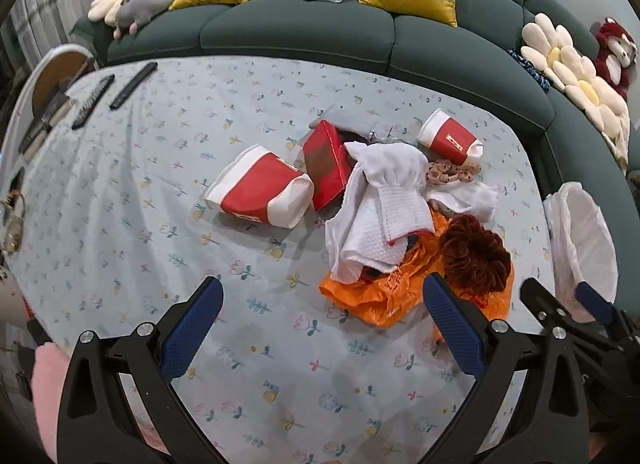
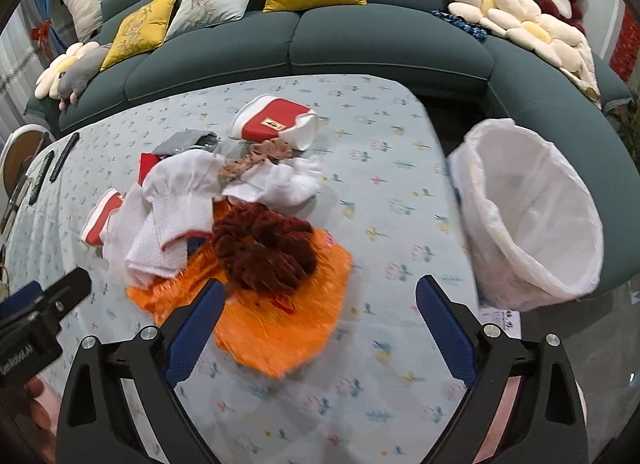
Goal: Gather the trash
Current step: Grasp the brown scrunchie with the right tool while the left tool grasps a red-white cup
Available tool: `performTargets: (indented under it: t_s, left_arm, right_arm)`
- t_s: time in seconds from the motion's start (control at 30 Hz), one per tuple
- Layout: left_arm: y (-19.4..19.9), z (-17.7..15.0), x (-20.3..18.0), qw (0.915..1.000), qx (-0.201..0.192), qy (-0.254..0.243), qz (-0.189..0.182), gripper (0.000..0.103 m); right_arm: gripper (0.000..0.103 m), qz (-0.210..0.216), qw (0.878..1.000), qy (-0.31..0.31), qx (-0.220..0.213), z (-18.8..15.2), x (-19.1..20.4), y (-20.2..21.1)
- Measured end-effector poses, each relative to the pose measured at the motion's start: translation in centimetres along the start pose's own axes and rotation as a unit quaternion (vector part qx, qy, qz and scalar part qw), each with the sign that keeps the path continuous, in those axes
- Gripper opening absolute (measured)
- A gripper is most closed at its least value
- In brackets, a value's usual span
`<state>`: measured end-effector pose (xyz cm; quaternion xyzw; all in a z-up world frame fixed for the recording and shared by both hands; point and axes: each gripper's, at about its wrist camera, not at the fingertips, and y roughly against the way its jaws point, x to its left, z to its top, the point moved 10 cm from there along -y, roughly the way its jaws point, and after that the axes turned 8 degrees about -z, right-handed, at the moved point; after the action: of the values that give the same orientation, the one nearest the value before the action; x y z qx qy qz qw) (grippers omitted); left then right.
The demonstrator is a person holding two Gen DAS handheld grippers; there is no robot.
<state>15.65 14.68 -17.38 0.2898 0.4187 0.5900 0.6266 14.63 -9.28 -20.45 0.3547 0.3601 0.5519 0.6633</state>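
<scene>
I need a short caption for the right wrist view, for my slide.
Open right claw above an orange plastic bag beside a lined trash bin.

Bright even light, fisheye warp, slight blur

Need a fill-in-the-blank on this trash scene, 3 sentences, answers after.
1. The dark red fuzzy cloth lies on a crumpled plastic bag coloured ____.
2. The white-lined waste bin stands at the table's ____ edge in the right wrist view.
3. Both the left gripper and the right gripper are ____, holding nothing.

Answers: orange; right; open
</scene>
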Motion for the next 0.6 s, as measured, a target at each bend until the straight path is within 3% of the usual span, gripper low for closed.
performTargets:
  t_s: [0.37,0.47,0.6]
  left_arm:
    - [-2.2,2.3,3.0,0.9997,-0.003,0.025,0.001,0.095]
    - [-3.1,3.1,5.4,0.9988,-0.001,0.047,0.015,0.096]
    - [-4.5,4.0,8.2,0.9966,0.01,0.08,0.02,0.096]
  right_arm:
    - [0.056,0.003,0.999,0.011,0.04,1.3,2.9,-4.5]
    - [0.036,0.006,0.998,0.016,0.058,0.7,3.4,-5.8]
    - [0.022,0.005,0.998,0.02,0.063,0.3,3.6,-6.5]
